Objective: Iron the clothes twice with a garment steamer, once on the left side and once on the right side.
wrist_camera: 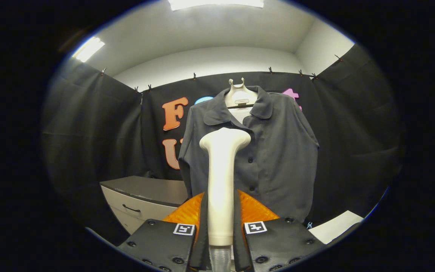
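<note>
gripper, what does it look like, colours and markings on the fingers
The gripper has two black finger plates studded with round black screws. Each plate carries a small white square tag with a black pattern near its inner top corner. Translucent ribbed orange parts sit behind the plates.

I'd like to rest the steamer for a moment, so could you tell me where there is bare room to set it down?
The gripper is shut on the garment steamer. Bare room: the grey cabinet top beside the shirt's sleeve, and the white surface below the shirt's other side. Straight ahead is crowded: the dark shirt hangs on its hanger.
</note>
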